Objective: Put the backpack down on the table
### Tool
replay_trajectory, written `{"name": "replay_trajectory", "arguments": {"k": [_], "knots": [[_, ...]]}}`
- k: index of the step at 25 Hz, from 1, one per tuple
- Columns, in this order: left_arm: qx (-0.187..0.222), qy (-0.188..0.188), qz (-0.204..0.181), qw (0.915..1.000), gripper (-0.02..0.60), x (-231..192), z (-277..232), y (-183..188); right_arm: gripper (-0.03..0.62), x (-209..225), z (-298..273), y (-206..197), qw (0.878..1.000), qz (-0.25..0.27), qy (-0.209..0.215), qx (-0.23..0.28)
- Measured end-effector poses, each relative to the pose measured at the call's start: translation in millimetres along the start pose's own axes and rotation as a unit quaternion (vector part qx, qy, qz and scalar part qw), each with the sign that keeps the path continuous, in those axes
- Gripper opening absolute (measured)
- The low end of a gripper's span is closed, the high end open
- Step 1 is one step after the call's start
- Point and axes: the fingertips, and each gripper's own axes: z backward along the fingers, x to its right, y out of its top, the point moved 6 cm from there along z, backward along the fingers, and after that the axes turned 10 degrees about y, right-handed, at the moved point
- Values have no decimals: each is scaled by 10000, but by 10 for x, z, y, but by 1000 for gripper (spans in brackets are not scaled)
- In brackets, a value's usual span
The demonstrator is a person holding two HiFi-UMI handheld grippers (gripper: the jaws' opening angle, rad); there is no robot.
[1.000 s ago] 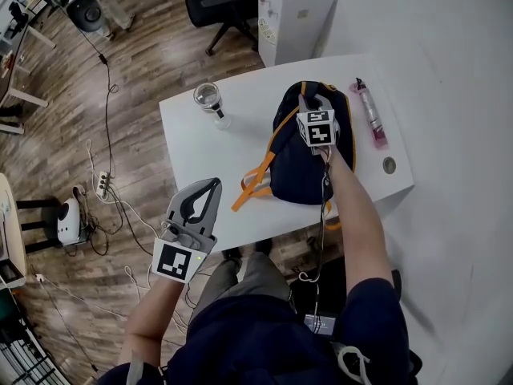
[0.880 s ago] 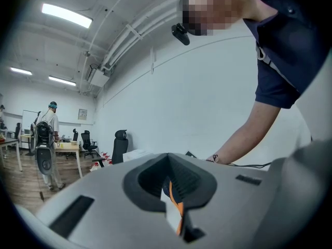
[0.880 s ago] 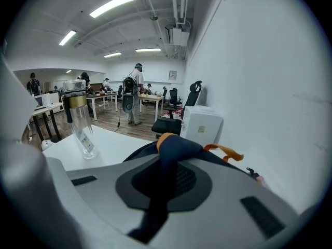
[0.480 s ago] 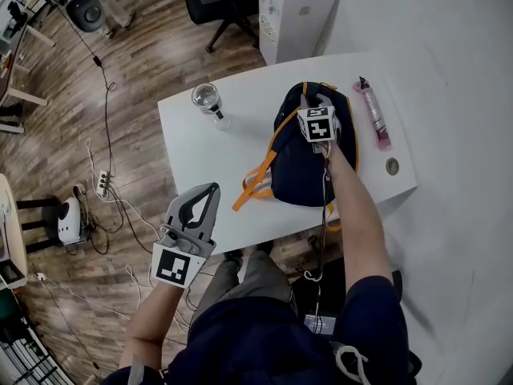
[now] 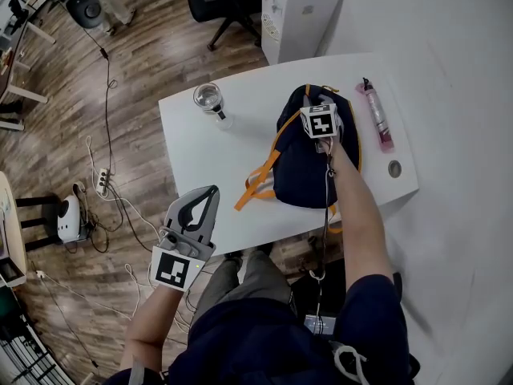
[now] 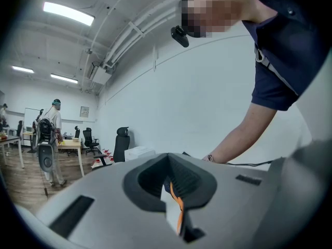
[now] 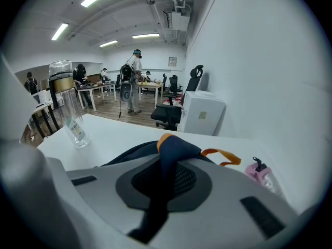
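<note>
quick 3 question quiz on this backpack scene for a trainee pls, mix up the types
1. Fill in: in the head view, the clear bottle with a gold band stands to the ___ of the dark navy fabric backpack with orange straps.
2. True or false: the pink plastic bottle lies on its side on the white rectangular table.
3. The right hand-held gripper is shut on: A the backpack's top handle; B the pink bottle; C the clear bottle.
Key: 1 left; 2 true; 3 A.
</note>
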Motion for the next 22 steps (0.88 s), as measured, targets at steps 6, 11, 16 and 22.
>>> {"name": "replay_trajectory", "arguments": {"k": [6,11,16,22], "knots": [[-40,20,4,10000,3,-5,-1,-36,8,33,-79,-56,9997,-45,13,-220],[-66,29,13,10000,3,-22,15,-59,8,39,-99,-72,9996,-71,34,-260],[-68,15,21,10000,3,-17,-1,-71,9,47,-69,-23,9999,24,-17,-124],[-61,-32,18,10000,3,-19,14,-53,15,8,-2,29,9999,90,-71,20]]}}
